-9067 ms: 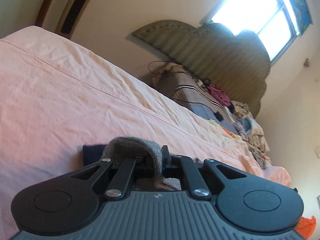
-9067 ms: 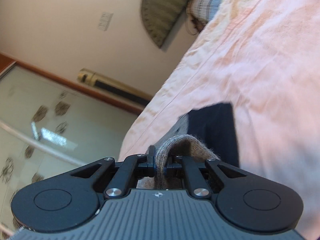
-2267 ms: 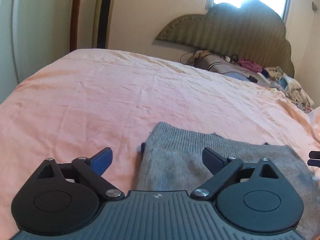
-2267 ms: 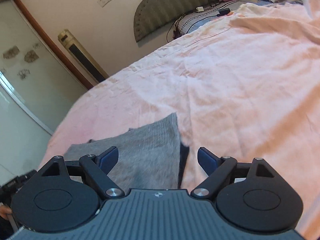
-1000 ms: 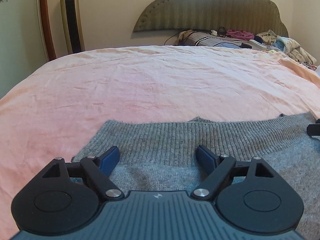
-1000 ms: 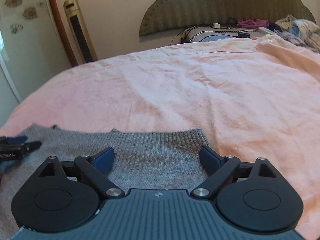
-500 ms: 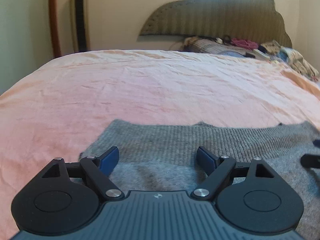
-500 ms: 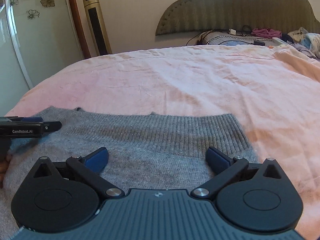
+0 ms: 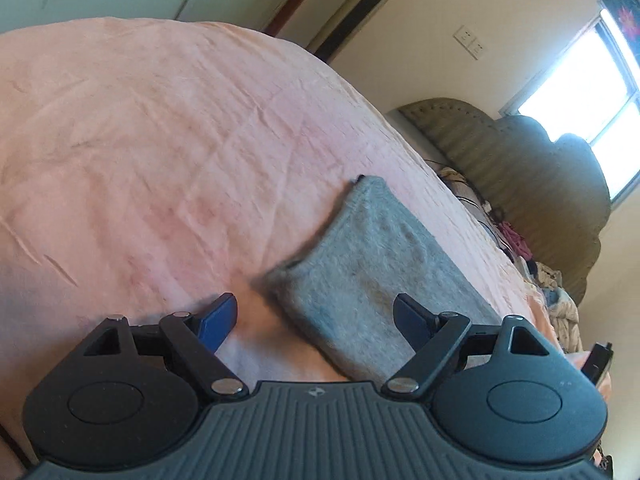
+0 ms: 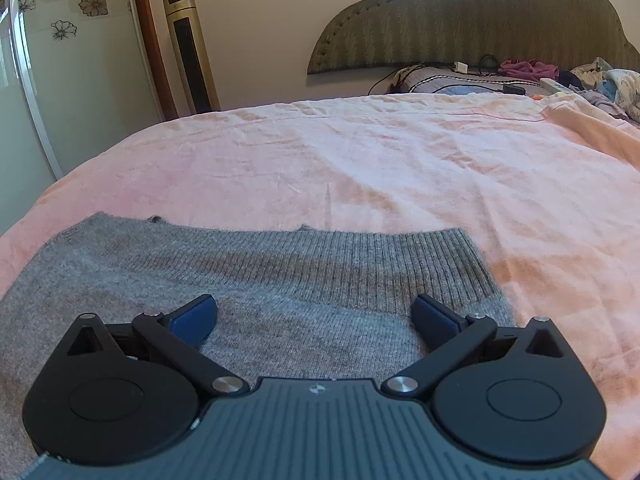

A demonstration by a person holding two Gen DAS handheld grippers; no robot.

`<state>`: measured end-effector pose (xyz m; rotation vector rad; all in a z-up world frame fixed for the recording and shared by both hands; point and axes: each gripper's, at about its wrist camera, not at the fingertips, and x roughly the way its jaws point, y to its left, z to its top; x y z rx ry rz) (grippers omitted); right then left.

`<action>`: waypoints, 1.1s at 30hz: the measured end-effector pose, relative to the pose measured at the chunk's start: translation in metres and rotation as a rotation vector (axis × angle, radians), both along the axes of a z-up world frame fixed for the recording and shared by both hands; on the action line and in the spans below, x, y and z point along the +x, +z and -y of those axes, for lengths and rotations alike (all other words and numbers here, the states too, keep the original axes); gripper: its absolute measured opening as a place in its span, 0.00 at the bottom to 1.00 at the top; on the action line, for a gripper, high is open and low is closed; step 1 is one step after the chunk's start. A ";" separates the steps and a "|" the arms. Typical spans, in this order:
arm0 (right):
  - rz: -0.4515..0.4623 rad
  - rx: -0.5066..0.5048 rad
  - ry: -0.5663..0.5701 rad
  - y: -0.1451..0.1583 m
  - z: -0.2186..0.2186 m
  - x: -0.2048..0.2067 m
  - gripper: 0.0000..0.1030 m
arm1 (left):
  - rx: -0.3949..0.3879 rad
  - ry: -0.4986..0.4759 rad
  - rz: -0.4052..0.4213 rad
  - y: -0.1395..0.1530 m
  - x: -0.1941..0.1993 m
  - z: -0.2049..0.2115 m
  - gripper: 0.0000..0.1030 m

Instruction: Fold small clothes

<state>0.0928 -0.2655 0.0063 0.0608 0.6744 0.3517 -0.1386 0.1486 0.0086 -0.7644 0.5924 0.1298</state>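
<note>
A grey knitted garment [image 10: 256,280] lies folded flat on the pink bed sheet [image 10: 400,168]; its ribbed band runs along its far edge. My right gripper [image 10: 314,316] is open and empty, low over the garment's near right part. In the left wrist view the garment [image 9: 372,264] shows as a narrow grey rectangle seen from its left end. My left gripper [image 9: 316,316] is open and empty, tilted, with its jaws astride the garment's near corner. A black tip of the right gripper [image 9: 598,362] shows at the right edge.
The padded headboard [image 10: 480,12] stands at the far end, with a pillow, cables and loose clothes [image 10: 520,72] below it. A tall tower fan [image 10: 188,44] and a sliding door [image 10: 48,72] stand at the far left. The bed edge drops off on the left.
My left gripper has swung left and tilted, so it now looks along the garment from its left end. My right gripper has stayed over the garment, jaws slightly wider. The left gripper has left the right view.
</note>
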 end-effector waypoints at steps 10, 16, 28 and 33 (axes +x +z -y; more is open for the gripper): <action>0.003 0.042 -0.004 0.000 0.006 -0.002 1.00 | -0.080 0.064 -0.100 -0.013 0.057 0.012 0.15; -0.003 0.111 -0.007 0.000 0.014 -0.001 1.00 | 0.097 0.045 -0.160 0.003 0.068 0.032 0.06; -0.213 0.849 -0.032 0.004 0.102 0.013 1.00 | 0.500 -0.690 0.128 0.035 0.089 0.244 0.06; -0.371 0.910 0.073 -0.001 0.102 0.028 1.00 | 0.478 -0.727 0.090 0.024 0.088 0.246 0.06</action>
